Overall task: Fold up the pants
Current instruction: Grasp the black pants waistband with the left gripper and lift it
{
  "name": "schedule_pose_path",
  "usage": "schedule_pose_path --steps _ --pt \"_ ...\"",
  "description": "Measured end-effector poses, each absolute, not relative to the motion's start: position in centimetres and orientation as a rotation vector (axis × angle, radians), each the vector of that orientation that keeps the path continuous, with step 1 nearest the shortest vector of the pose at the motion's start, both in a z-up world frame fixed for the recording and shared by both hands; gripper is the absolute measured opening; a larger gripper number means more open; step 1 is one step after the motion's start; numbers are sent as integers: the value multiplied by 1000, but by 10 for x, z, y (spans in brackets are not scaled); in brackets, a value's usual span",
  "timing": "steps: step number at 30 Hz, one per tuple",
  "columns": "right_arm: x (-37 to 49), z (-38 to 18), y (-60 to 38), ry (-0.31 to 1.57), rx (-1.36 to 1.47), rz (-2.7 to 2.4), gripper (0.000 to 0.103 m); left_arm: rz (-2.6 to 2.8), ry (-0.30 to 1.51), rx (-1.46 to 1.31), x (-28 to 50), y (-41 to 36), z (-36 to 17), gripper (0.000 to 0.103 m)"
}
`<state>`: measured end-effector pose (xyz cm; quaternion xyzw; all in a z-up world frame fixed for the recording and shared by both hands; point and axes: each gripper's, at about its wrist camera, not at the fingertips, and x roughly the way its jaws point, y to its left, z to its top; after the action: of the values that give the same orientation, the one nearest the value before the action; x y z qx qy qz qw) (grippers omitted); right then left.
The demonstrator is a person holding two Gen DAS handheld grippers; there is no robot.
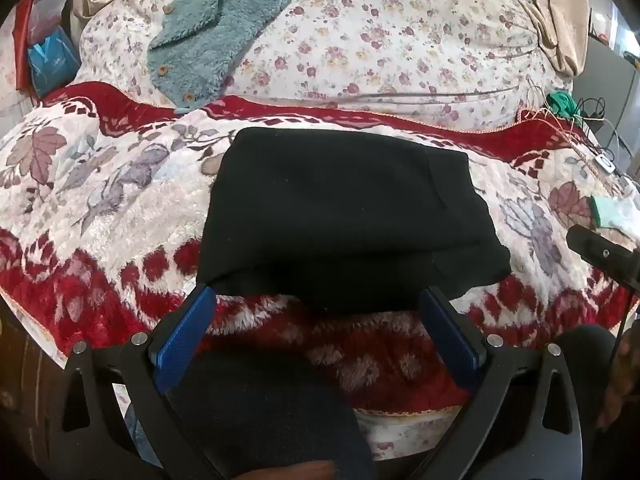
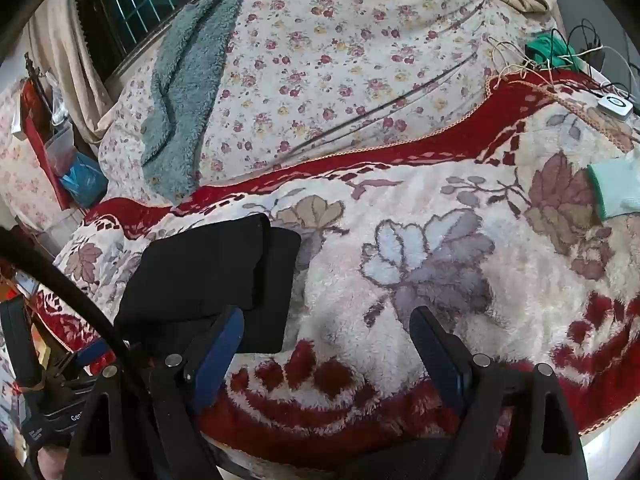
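While the left wrist view looks straight over the black folded fabric pants (image 1: pixel 344 216) — a layered rectangle on the red-and-cream floral fleece blanket (image 1: pixel 100 216) — the right wrist view shows them (image 2: pixel 208 268) off to its left side. The left gripper (image 1: pixel 318 300) gapes wide at their near edge, possibly touching; the right gripper (image 2: pixel 326 320) also spreads wide, holding nothing.

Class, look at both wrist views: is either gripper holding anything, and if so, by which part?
Nothing is held. The left gripper is open at the near edge of the folded black pants; the right gripper is open over the red-and-white floral blanket.
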<state>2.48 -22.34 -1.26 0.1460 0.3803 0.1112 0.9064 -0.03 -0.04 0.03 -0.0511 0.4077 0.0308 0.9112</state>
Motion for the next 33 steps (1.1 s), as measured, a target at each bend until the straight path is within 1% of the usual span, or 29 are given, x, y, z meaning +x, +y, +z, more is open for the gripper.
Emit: schedule_pose_path --steps 13,15,17,19,21,22,24,26,28,31,32,33 --pt "26 -14 -221 771 308 241 84 43 846 -140 1 -6 -2 101" --pt "20 -9 -220 736 316 271 84 -25 789 -225 -9 3 4 101" --pt "11 -4 -220 672 328 320 84 -92 691 -345 -26 20 9 101" --pt "3 3 -221 606 359 387 84 -131 654 -442 -31 38 11 101" --pt "-10 12 -222 510 395 461 84 -157 677 -515 -29 50 7 101" --pt "-11 17 -220 497 385 459 84 -158 694 -552 -28 55 3 101" --pt "-10 19 -214 520 366 487 84 -151 700 -625 -29 65 3 101" --pt "2 15 -202 605 361 540 84 -142 684 -694 -30 75 3 101" --pt "14 10 -191 672 367 522 84 -139 618 -782 -37 86 6 101" --pt "38 -14 -176 790 560 596 82 -56 490 -794 -54 96 10 101" --pt "44 -25 -173 808 649 619 80 -53 486 -786 -56 98 9 101" --pt "48 -36 -171 807 716 643 80 -69 516 -788 -54 100 7 101"
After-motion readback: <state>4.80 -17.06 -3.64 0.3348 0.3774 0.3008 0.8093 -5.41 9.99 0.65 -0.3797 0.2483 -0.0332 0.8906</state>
